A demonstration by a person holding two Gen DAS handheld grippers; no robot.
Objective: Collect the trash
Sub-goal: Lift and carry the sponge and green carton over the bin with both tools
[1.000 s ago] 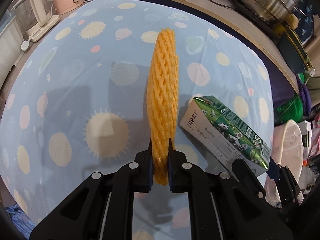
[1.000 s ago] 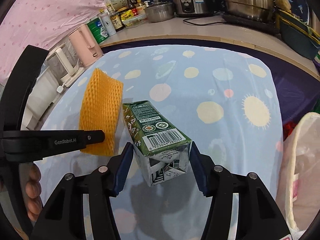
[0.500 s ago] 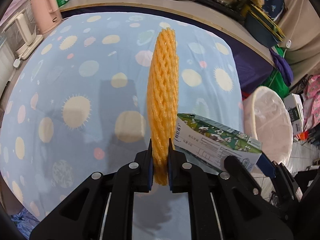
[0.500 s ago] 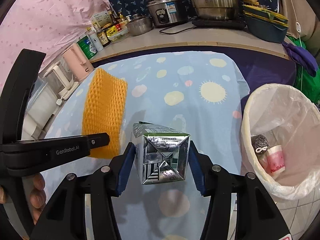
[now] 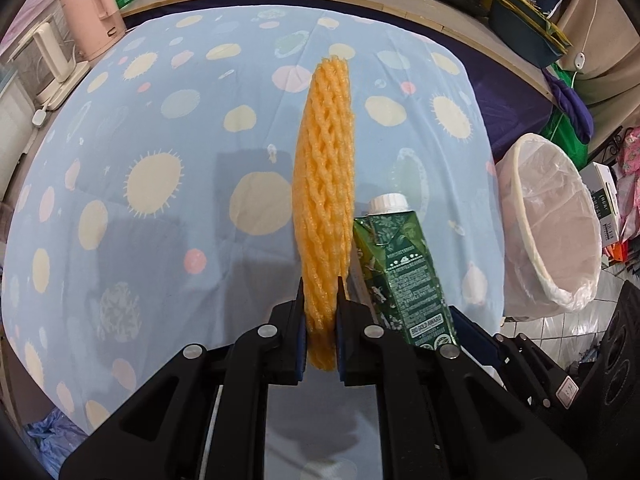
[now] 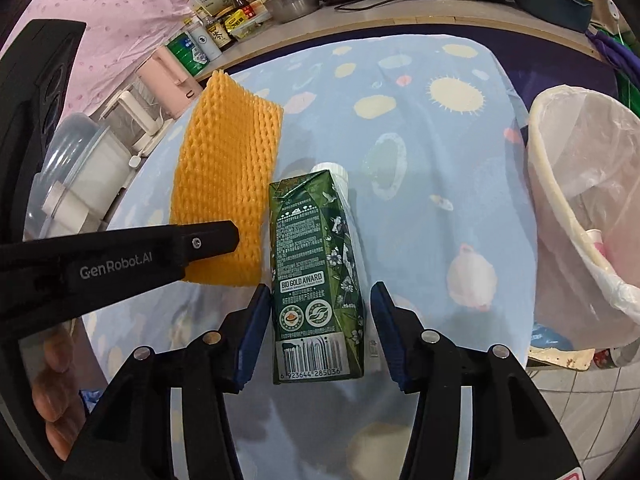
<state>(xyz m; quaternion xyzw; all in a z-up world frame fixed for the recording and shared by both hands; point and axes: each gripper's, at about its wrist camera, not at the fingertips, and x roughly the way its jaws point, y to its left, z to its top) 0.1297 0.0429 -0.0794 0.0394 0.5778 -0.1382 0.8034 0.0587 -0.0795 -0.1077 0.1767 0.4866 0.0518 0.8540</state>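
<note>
Over the sun-dotted tablecloth I hold both finds aloft, my left gripper clamped on the orange foam net and my right gripper pinching the green carton, with the lined bin to their right for dropping.

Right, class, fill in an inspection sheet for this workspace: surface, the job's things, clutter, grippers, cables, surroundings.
Surface: tablecloth, blue with a sun and planet print.
Job's things: orange foam net, held edge-up; green carton, white cap pointing away; plastic-lined bin beyond the table's right edge, with a pink cup inside.
Clutter: pink kettle, bottles and pots on the counter behind.
Grippers: left gripper shut on the foam net; right gripper shut on the carton.
Cables: black cable on the counter; white plug at the table's left edge.
Surroundings: pink curtain, tiled floor.
</note>
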